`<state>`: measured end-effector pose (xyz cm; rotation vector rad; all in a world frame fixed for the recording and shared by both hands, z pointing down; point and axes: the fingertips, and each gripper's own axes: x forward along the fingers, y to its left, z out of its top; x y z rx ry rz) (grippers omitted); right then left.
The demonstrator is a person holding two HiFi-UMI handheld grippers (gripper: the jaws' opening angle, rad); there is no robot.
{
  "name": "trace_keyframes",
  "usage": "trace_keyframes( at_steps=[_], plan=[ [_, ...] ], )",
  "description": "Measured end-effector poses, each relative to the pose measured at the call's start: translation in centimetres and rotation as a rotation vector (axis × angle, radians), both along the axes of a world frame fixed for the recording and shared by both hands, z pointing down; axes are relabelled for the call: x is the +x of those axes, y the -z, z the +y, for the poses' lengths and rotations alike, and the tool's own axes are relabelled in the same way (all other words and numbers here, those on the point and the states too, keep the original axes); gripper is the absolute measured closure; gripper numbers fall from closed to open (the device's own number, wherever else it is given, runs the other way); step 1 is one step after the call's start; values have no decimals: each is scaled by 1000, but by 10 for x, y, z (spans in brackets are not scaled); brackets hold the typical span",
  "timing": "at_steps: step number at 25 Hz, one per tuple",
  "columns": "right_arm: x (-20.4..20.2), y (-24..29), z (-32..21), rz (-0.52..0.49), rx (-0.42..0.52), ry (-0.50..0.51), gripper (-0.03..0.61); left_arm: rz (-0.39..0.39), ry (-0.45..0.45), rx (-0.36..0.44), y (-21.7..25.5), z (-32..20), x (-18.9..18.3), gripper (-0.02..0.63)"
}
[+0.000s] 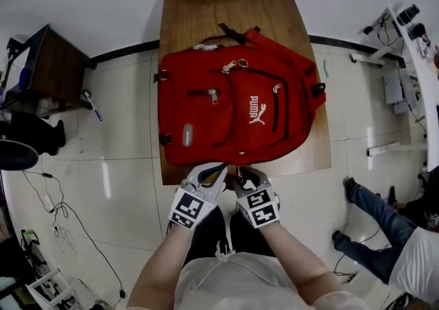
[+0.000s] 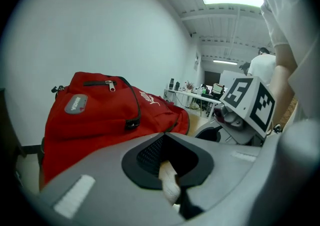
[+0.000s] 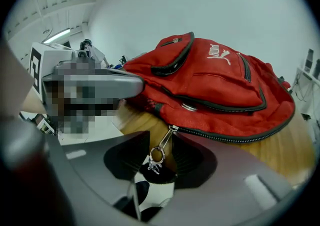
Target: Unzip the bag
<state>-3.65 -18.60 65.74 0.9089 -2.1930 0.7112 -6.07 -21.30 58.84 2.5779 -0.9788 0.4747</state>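
**Q:** Jaws on both sides, seen from the head: where are they?

**A:** Left gripper [image 1: 208, 173] and right gripper [image 1: 245, 177] meet side by side at the near edge of the table [image 1: 274, 7]. They are just at the near edge of the bag [image 1: 233, 106], which lies flat, front up, and reaches toward the far end. Every zip I see from there looks closed.

**Q:** And the left gripper view?

**A:** Its jaws stand apart and press on nothing. A pale strip [image 2: 169, 180] shows in the gap (I cannot name it). The bag [image 2: 100, 115] rises just beyond the tips, to the left, and none of it lies between them.

**Q:** The right gripper view?

**A:** Jaws wide open. The pull [image 3: 165, 139], with a ring on its end, hangs from the bag's near edge straight into the gap. It touches neither pad, as far as I can tell. The zip [image 3: 225, 138] runs off to the right from it, teeth together.

**Q:** So how far along?

**A:** I'd judge hardly begun. The pull is lined up but not gripped, and the whole run is left to open.
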Motion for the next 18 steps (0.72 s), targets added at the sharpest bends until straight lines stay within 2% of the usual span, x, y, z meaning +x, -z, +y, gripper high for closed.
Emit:
trace_keyframes(
  at_steps=[1, 4, 8, 12, 18],
  plan=[
    [1, -2, -2, 8, 0, -10, 451, 1, 0, -7, -2, -2, 2, 607],
    [7, -4, -9, 15, 14, -52, 526, -16, -6, -32, -13, -9, 8, 607],
    [15, -5, -12, 6, 14, -39, 567, -43, 9, -86, -33, -13, 16, 607],
    [20, -6, -11, -5, -33, 18, 568, -72, 43, -107, -44, -16, 18, 607],
    [46, -2, -15, 12, -21, 53, 568, -149, 71, -166, -55, -22, 16, 607]
  ],
)
